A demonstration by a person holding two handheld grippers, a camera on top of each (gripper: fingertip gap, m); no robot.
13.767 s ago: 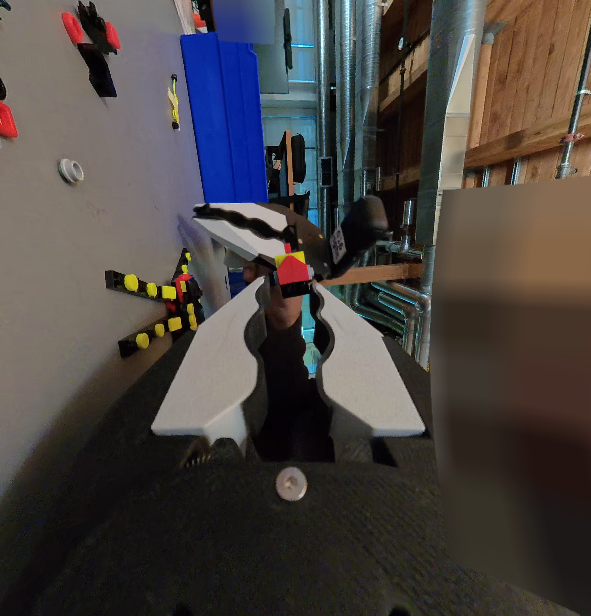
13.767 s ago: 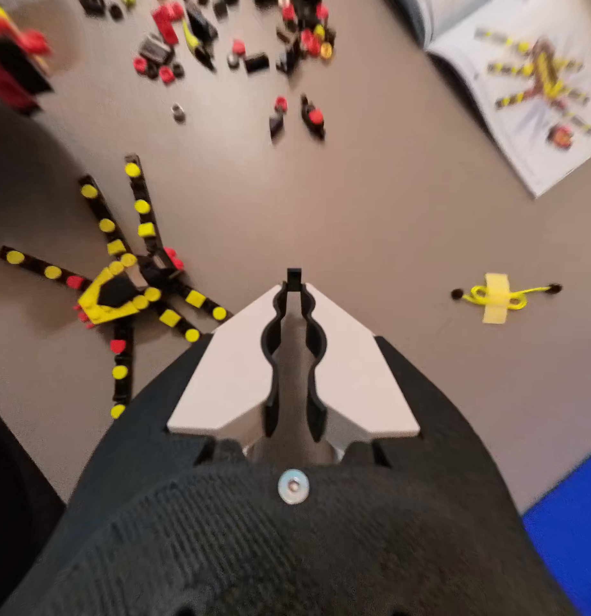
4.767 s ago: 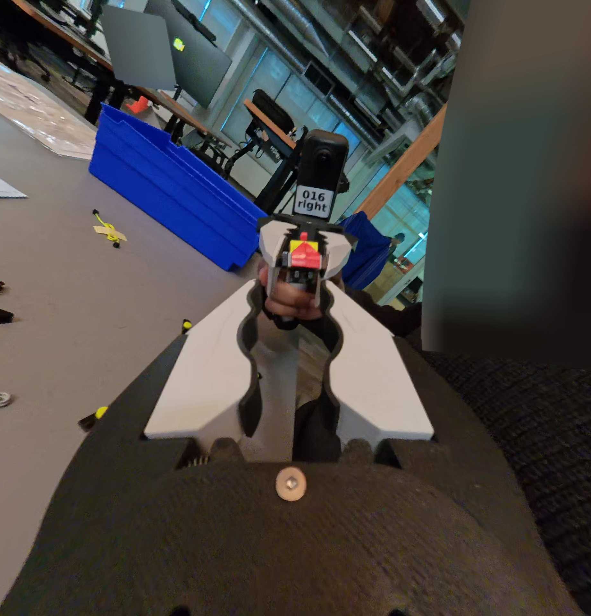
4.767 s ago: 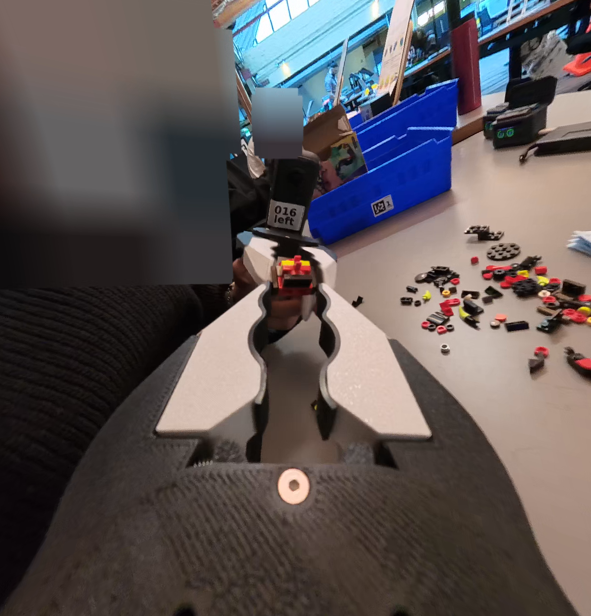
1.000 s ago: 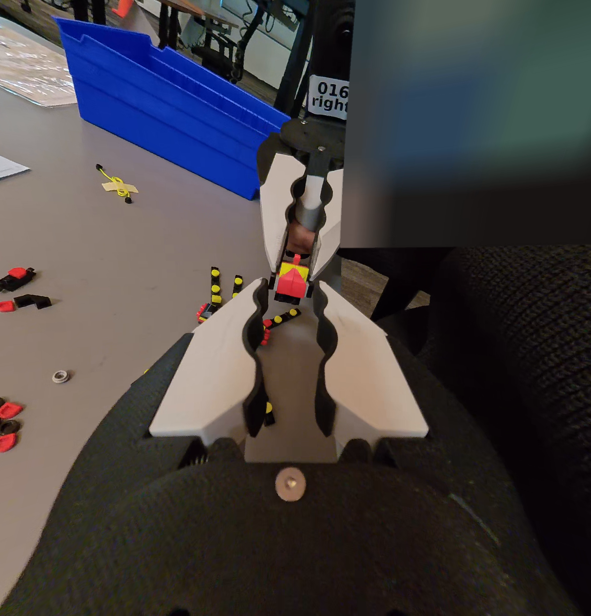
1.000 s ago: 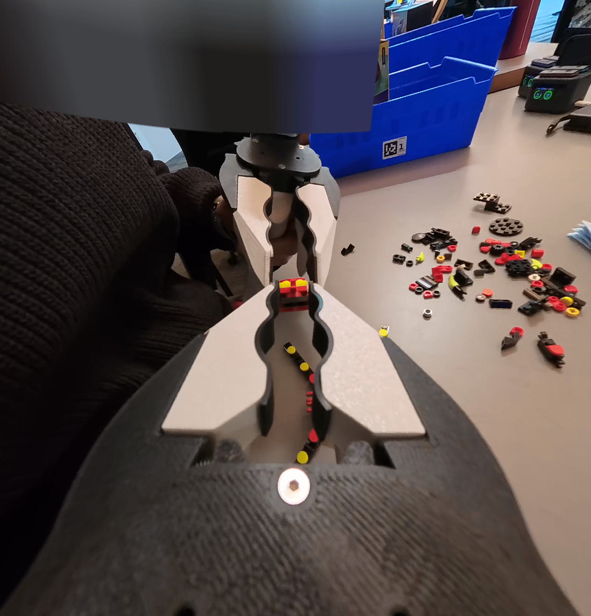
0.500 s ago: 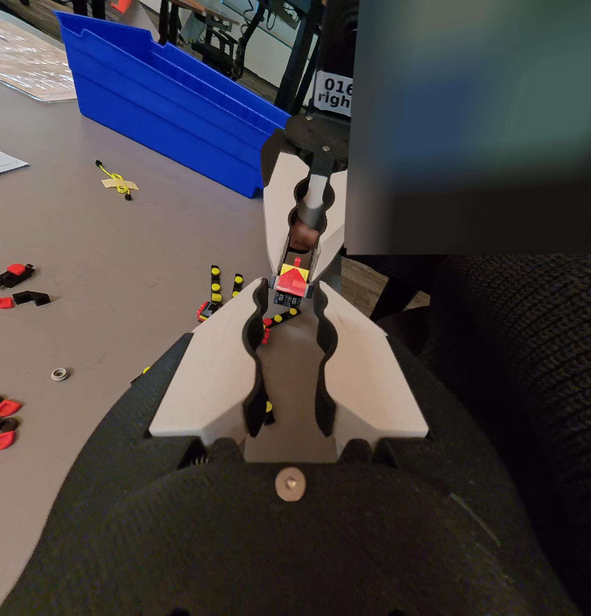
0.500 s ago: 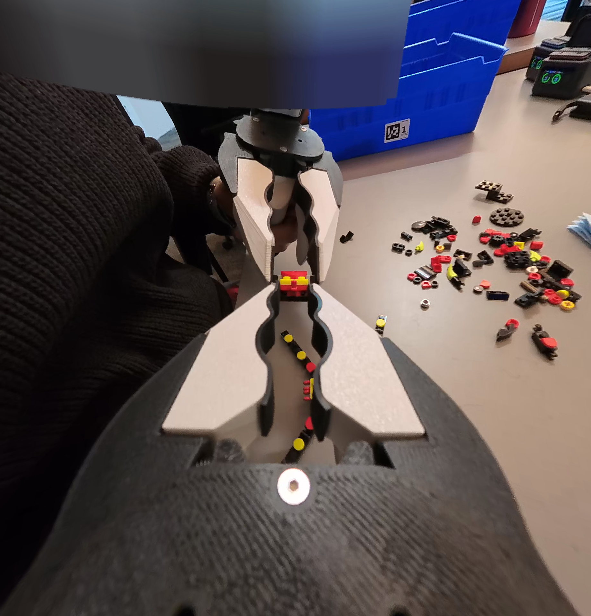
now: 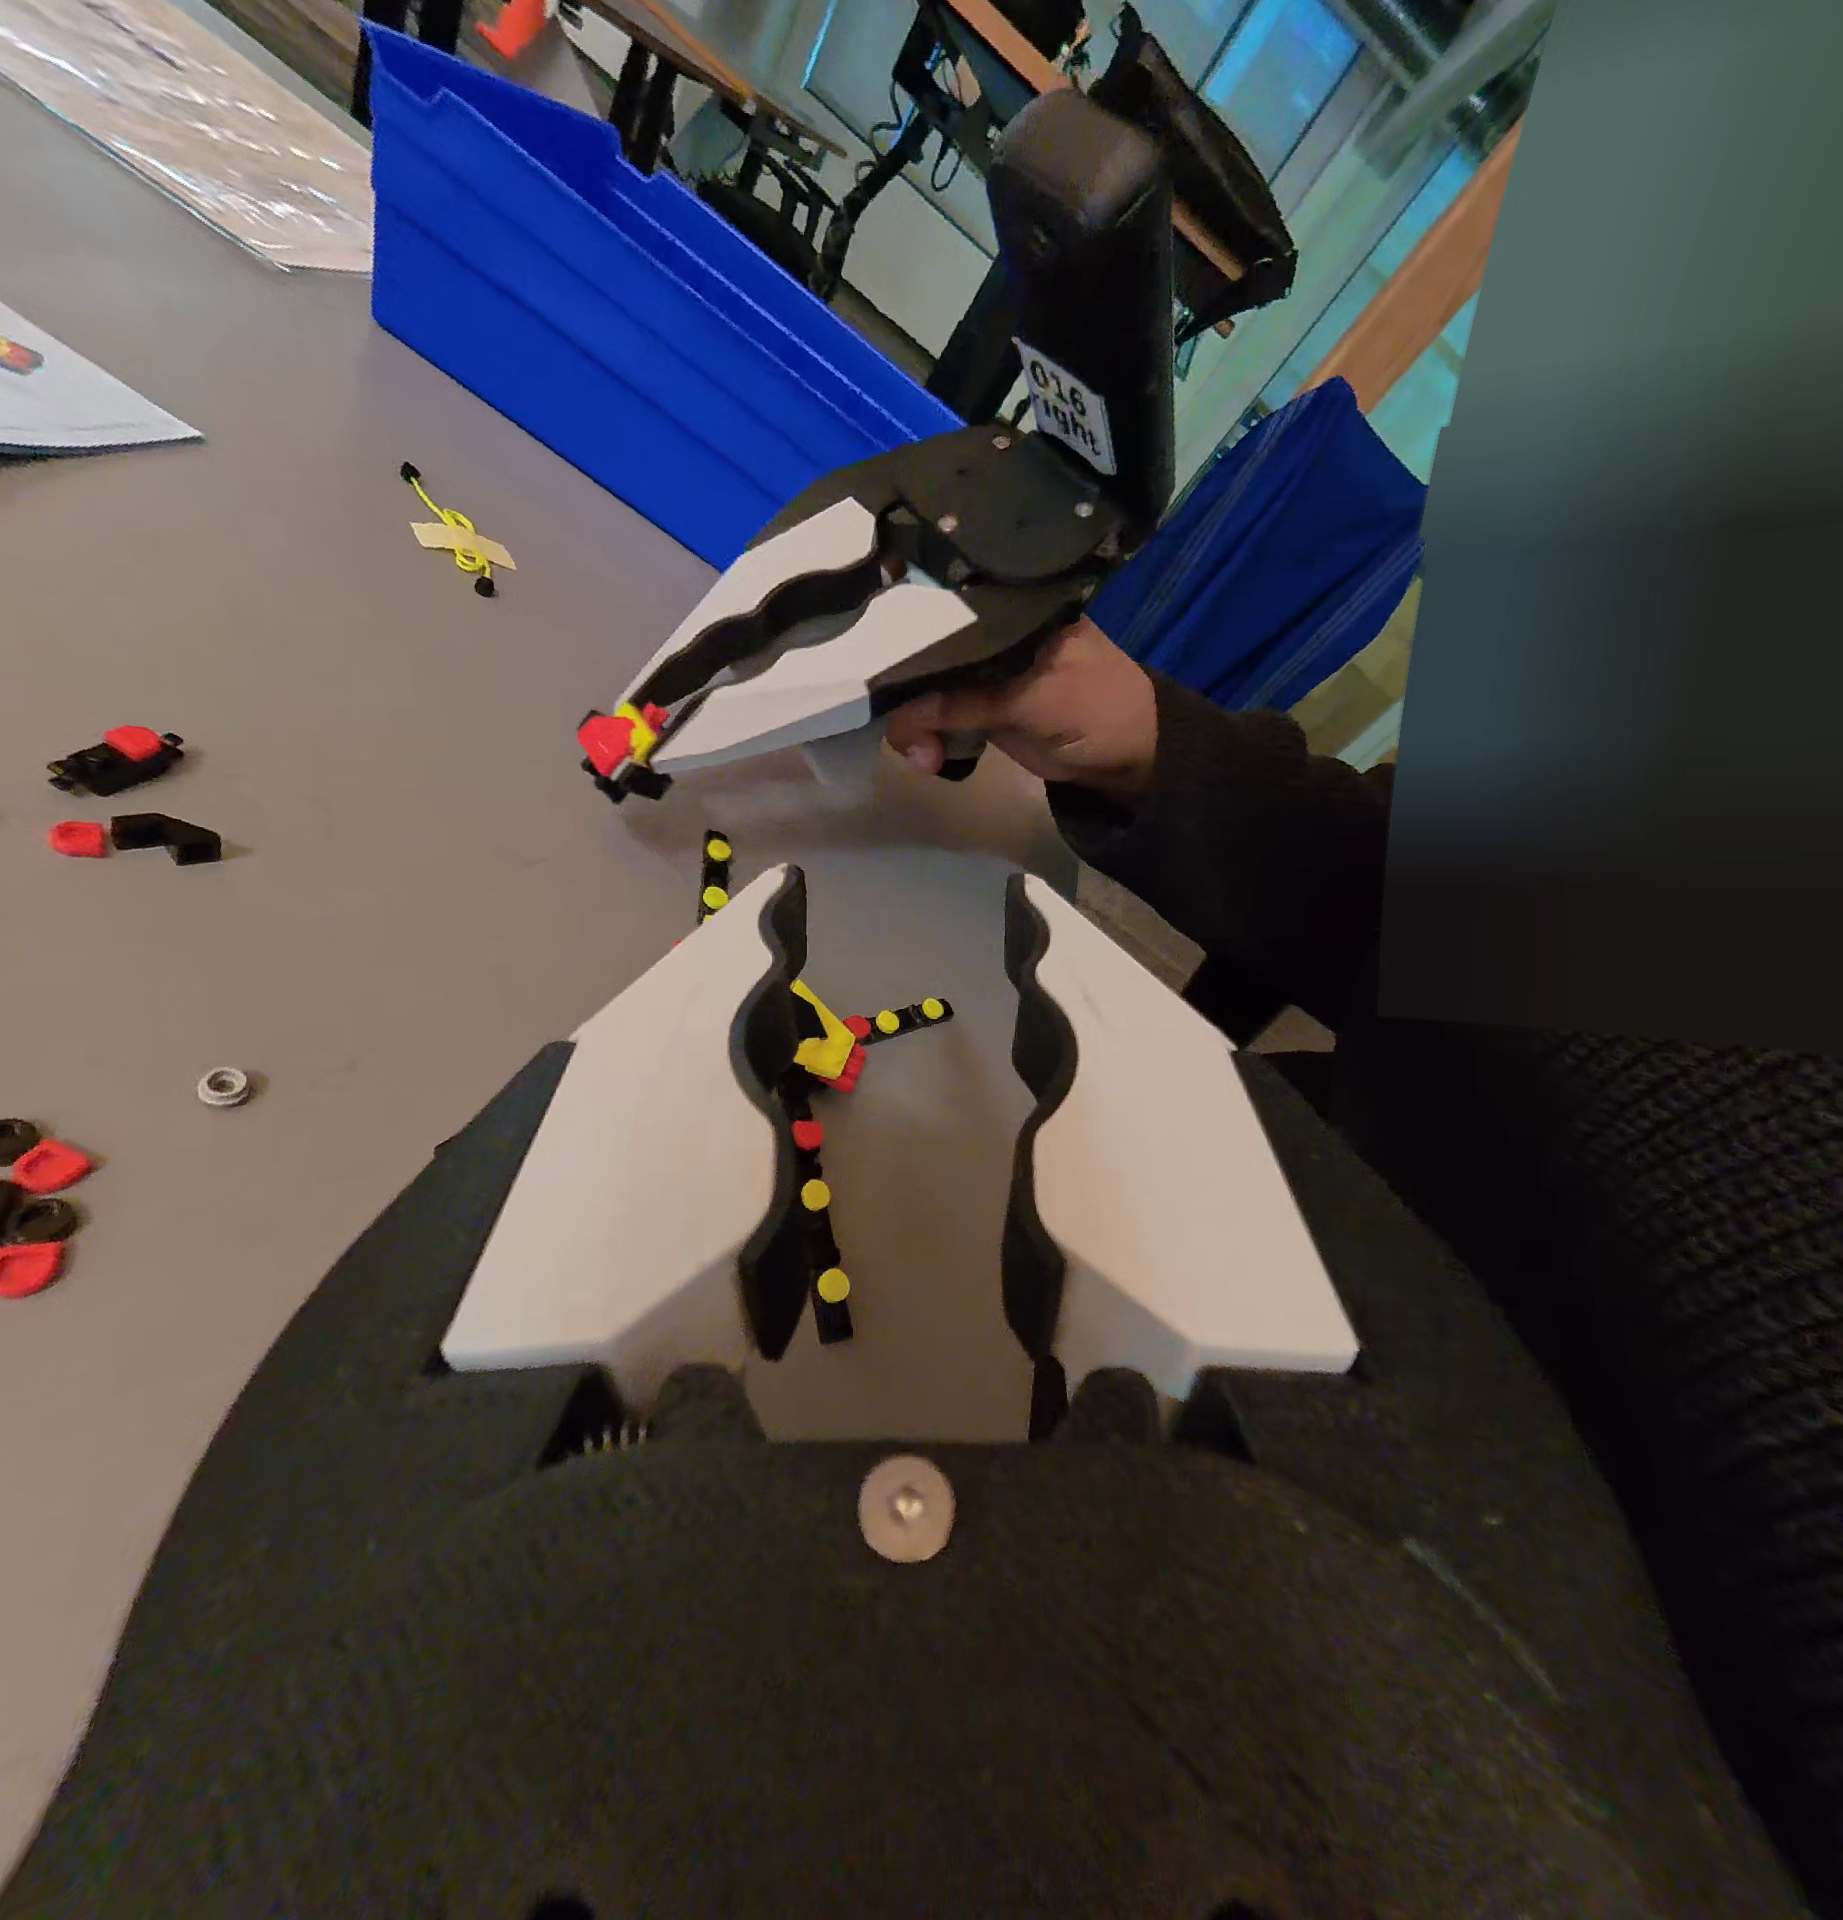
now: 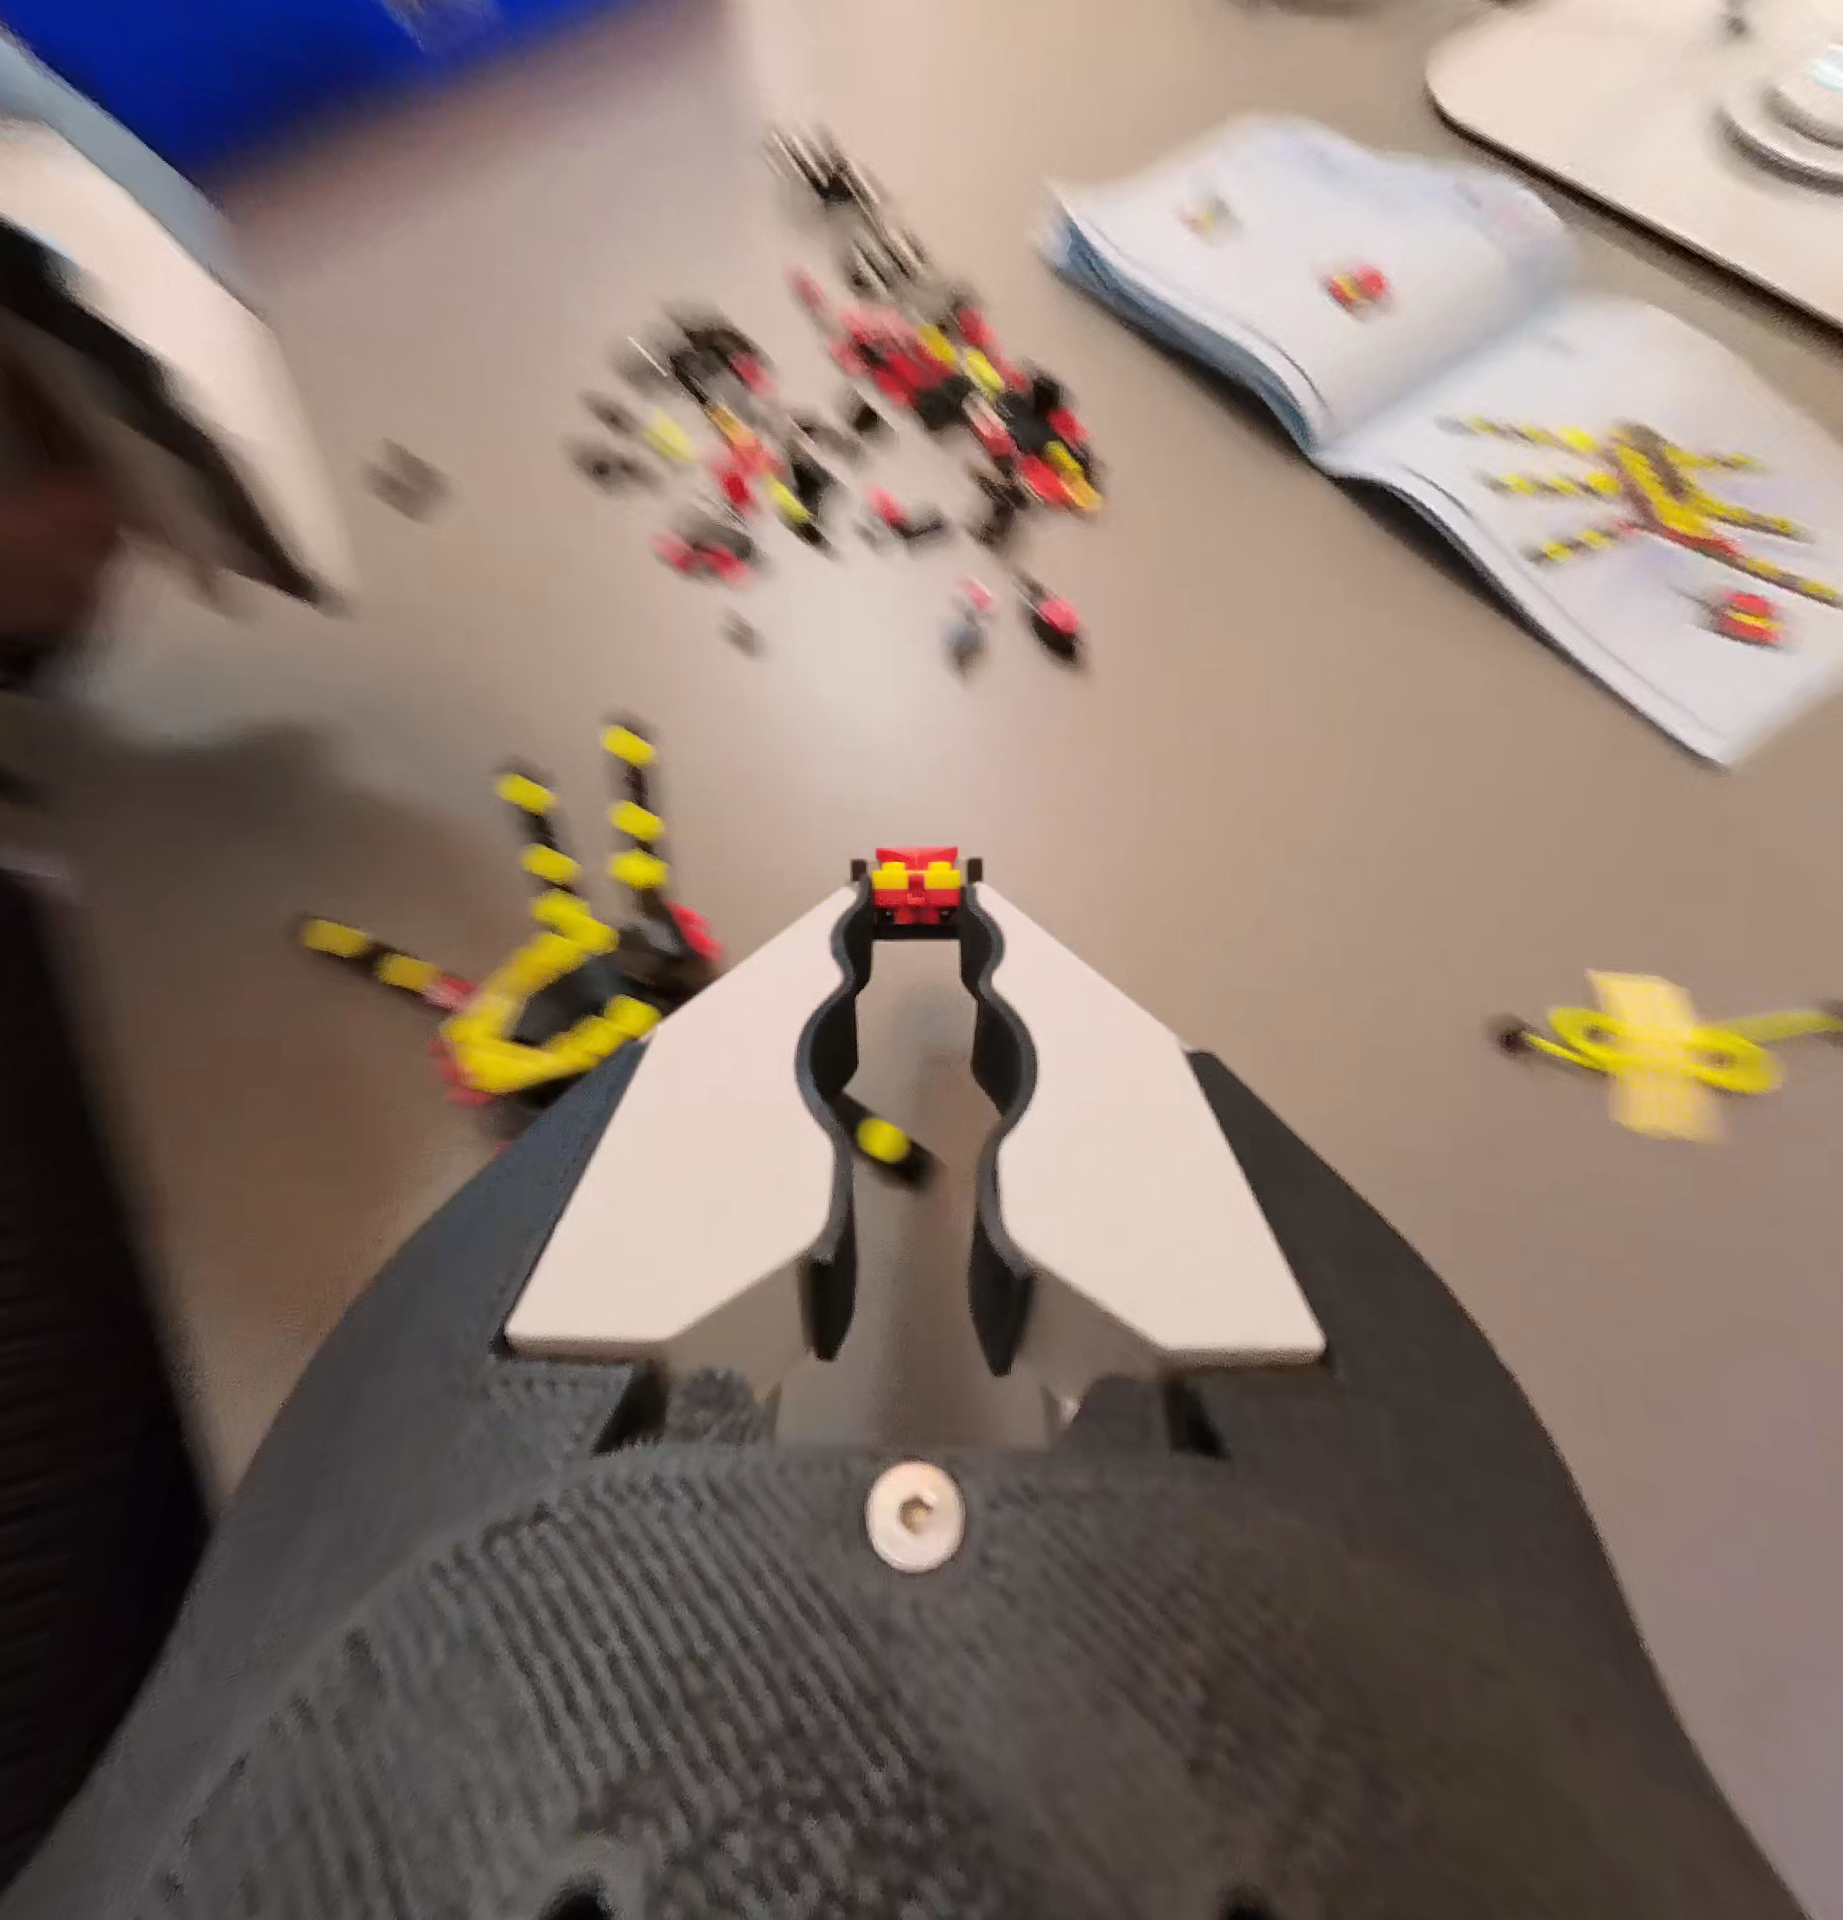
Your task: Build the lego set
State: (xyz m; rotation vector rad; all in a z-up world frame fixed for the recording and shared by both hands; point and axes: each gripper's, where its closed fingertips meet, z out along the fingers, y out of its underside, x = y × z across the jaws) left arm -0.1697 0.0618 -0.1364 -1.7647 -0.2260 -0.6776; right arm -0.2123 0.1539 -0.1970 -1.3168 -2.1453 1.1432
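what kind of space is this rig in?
Likely a shared lab or workshop. A grey table holds loose lego pieces and an open instruction booklet; a blue storage bin and more desks stand behind.

We are looking at a grey surface point(image 9: 397, 727). A long blue bin point(image 9: 626, 343) is sitting at its far side. A yellow cord taped down with a strip of pale tape point(image 9: 463, 538) is lying in front of the bin. A small grey washer point(image 9: 225, 1087) is lying near the left edge. Beyond the surface, desks and black office chairs point(image 9: 1197, 177) are standing.
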